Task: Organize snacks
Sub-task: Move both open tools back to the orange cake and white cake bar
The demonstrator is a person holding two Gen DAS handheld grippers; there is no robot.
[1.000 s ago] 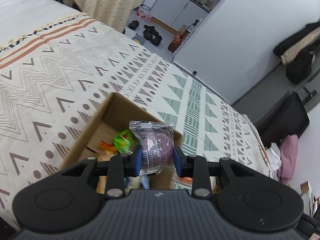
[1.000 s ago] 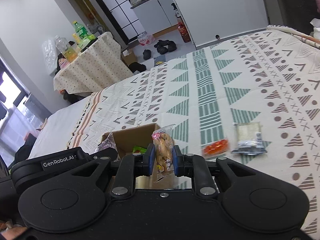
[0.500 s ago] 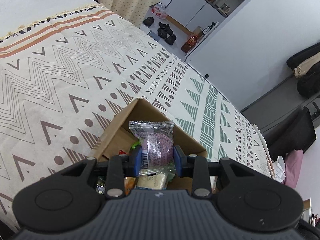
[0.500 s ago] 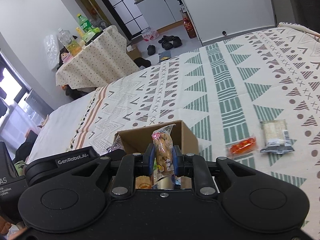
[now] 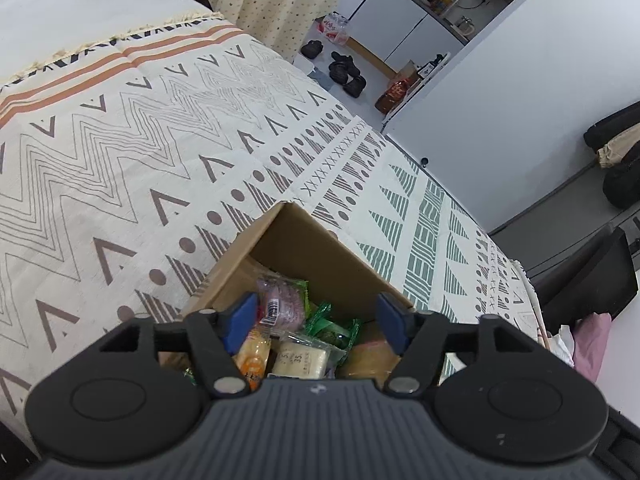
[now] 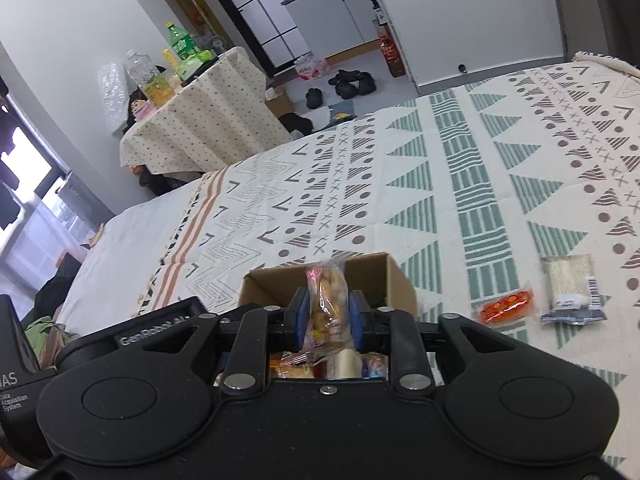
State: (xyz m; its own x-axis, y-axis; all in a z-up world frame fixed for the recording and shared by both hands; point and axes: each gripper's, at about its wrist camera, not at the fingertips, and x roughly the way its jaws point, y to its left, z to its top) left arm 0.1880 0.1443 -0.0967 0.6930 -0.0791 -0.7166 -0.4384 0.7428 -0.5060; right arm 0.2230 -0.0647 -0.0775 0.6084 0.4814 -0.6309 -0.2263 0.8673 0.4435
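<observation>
A cardboard box (image 5: 320,248) sits on the patterned bedspread and holds several snack packets. My left gripper (image 5: 318,322) is open above the box. A purple packet (image 5: 280,300) lies inside among green, yellow and white packets, by the left finger. My right gripper (image 6: 328,316) is shut on a clear packet of tan snacks (image 6: 326,308), held upright over the same box (image 6: 372,280). An orange packet (image 6: 506,306) and a pale cracker packet (image 6: 570,288) lie on the bedspread to the right of the box.
The bed's far edge (image 5: 360,116) drops to a floor with shoes (image 5: 344,74). A draped side table with bottles (image 6: 192,108) stands beyond the bed. The left gripper's body (image 6: 120,344) shows at the lower left of the right wrist view.
My left gripper has opened and the purple packet has dropped into the box. Both grippers have moved closer over the box. The right gripper still holds its packet.
</observation>
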